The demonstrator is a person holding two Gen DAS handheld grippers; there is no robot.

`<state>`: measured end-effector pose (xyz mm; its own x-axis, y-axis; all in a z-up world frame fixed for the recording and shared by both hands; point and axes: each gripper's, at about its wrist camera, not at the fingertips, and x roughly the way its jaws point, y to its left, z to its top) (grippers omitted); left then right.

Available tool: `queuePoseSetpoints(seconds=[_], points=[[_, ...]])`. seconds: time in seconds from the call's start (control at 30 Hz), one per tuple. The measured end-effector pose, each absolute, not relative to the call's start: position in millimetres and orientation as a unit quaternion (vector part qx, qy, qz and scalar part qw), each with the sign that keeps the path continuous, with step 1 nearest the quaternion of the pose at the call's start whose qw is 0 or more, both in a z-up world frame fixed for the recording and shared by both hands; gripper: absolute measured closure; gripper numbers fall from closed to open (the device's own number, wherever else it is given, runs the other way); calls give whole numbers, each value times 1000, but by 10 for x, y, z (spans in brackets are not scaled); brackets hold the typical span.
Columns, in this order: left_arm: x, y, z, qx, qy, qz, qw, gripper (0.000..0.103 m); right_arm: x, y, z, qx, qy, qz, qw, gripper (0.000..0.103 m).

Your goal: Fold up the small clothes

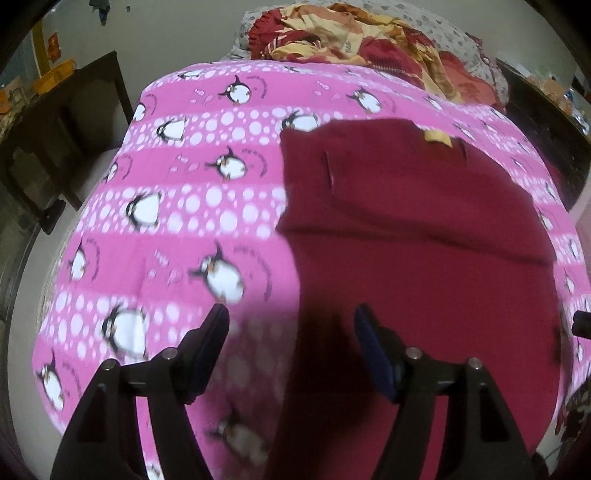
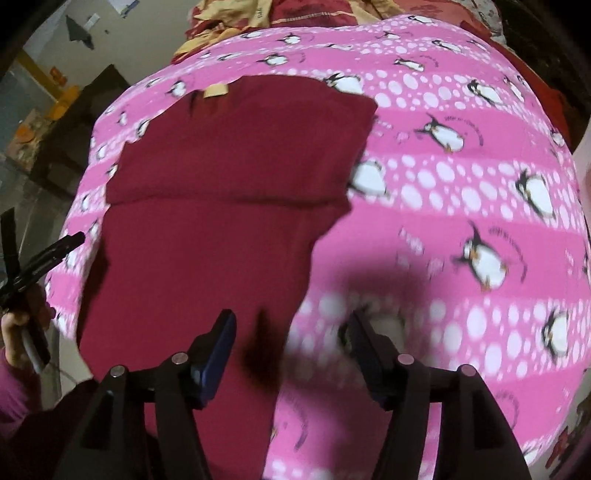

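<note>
Mid-fold, between grasps. Left hand-held gripper (image 1: 291,321): jaws spread, nothing between the pads, hovering over the garment's left edge where maroon meets pink. Maroon garment (image 1: 424,240) lying flat on the bed, on the penguin-print pink sheet (image 1: 184,206); far part already doubled over the near part, fold line (image 2: 229,201) running left to right across the middle. Yellow tag (image 2: 216,89) showing at the far edge. Near part long and narrower, reaching toward the bed's near edge. Right hand-held gripper (image 2: 291,321): jaws spread too, empty, hovering over the garment's near right edge, dark shadow beneath. Left unit's fingertips (image 2: 70,240) visible at the left edge of the right wrist view, person's hand (image 2: 18,325) wrapped on its handle, clear of the cloth.

Judgement: one fold down, cloth released, both units free for a regrasp. Next move likely calls for pinching the two near corners, one per side, and carrying them far over the fold line, or a left-to-right fold in half. Needs a low, flat approach to catch only the intended layer. Heap of red and yellow clothes (image 1: 354,33) at the far end of the bed, well apart.
</note>
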<state>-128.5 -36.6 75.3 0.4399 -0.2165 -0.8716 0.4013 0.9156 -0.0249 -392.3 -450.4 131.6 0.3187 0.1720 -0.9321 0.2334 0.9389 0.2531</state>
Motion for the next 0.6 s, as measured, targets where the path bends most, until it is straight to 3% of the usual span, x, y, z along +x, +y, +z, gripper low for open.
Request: queuePoseSetpoints(seconds=[0.6], points=[[-2067,244,668,110,522,-192,824,33,-4597,-4097,1027,219,593,43,773,31]])
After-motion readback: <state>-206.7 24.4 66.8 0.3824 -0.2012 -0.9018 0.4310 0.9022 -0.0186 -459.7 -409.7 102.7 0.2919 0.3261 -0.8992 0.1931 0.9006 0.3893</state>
